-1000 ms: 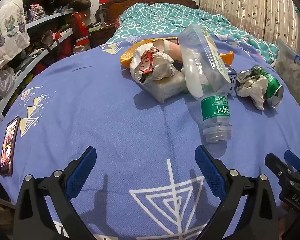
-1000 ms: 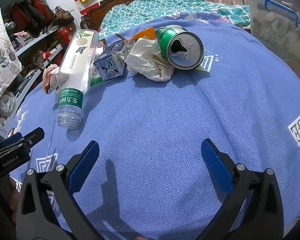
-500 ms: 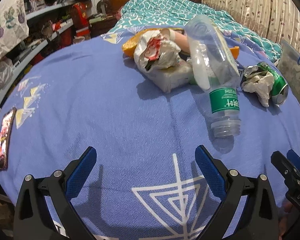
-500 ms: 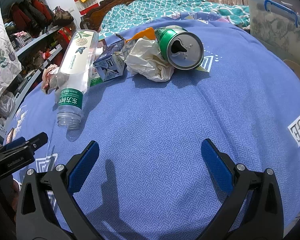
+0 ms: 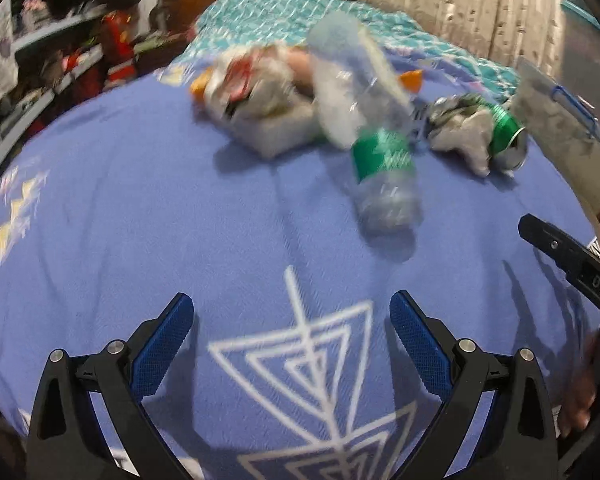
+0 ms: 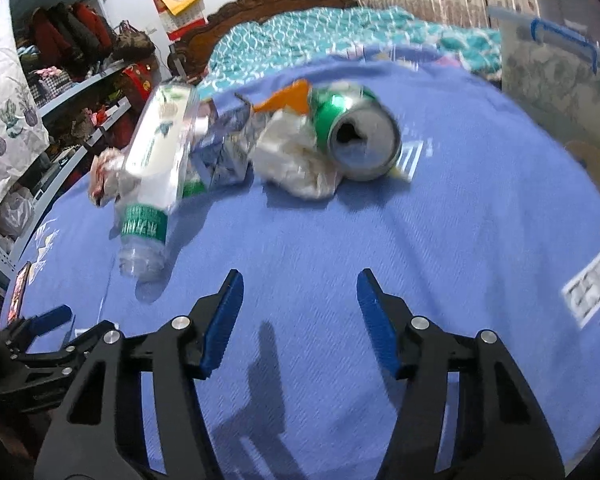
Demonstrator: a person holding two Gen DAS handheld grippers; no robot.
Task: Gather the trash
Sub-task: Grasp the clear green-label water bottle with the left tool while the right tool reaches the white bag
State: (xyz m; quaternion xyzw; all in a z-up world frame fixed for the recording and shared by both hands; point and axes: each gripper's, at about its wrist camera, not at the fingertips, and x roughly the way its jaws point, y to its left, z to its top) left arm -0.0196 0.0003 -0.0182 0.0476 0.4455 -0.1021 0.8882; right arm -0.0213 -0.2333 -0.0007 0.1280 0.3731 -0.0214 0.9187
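Both the left hand-held gripper [image 5: 291,320] and right hand-held gripper [image 6: 300,300] hover wide apart, holding nothing, above the bed [image 6: 440,240]; bottle [image 6: 152,184] lies at ten o'clock, can [image 6: 356,136] at one.

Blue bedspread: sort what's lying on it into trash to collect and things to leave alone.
Trash to collect:
- plastic bottle
- green can
- crumpled white paper
- small carton
- crumpled wrapper

Leave alone:
- phone at the bedspread's edge
- storage bin beside the bed
- teal quilt
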